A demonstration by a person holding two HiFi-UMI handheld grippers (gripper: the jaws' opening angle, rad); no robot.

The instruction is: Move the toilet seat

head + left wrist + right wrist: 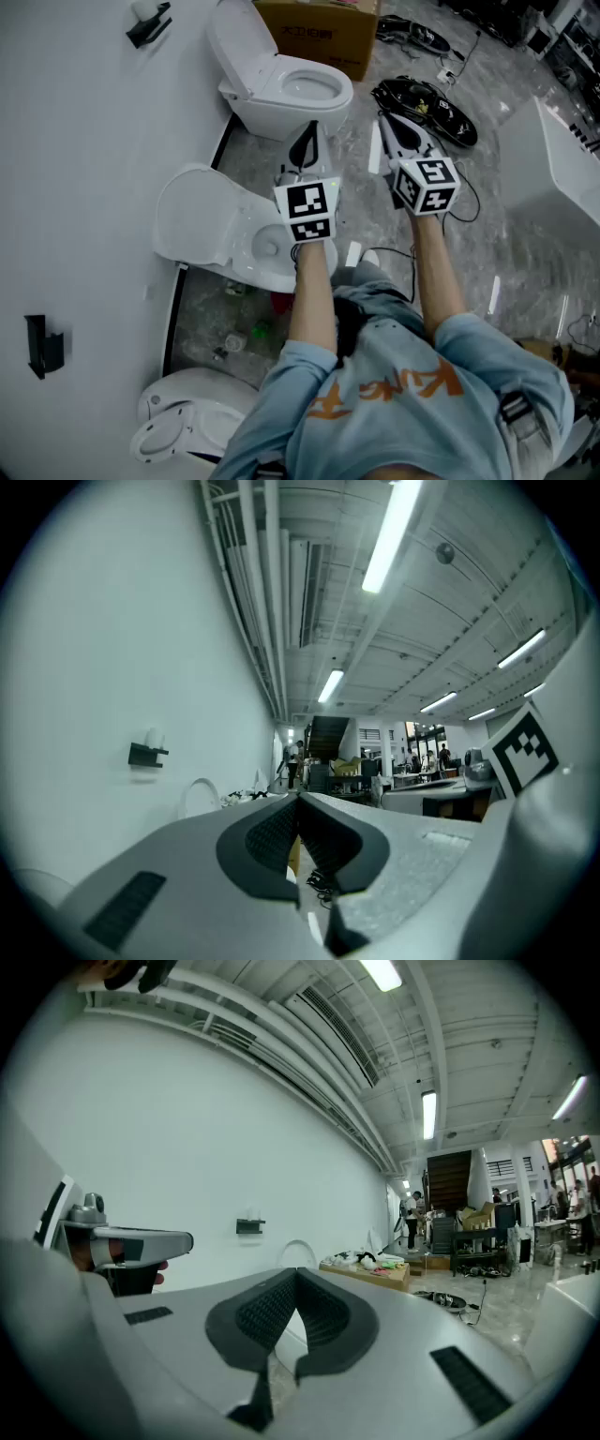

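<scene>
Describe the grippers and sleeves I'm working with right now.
The left gripper and right gripper both have pale grey tapering shells with black ribbed pads. Each carries a white cube printed with black square markers. The person wears a light blue top with orange lettering, its sleeves ending near the elbows.

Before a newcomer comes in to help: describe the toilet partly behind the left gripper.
Three white toilets line the white wall. It is the middle toilet, lid raised, partly hidden by the left gripper. Unlike the far toilet, no cardboard box adjoins it.
</scene>
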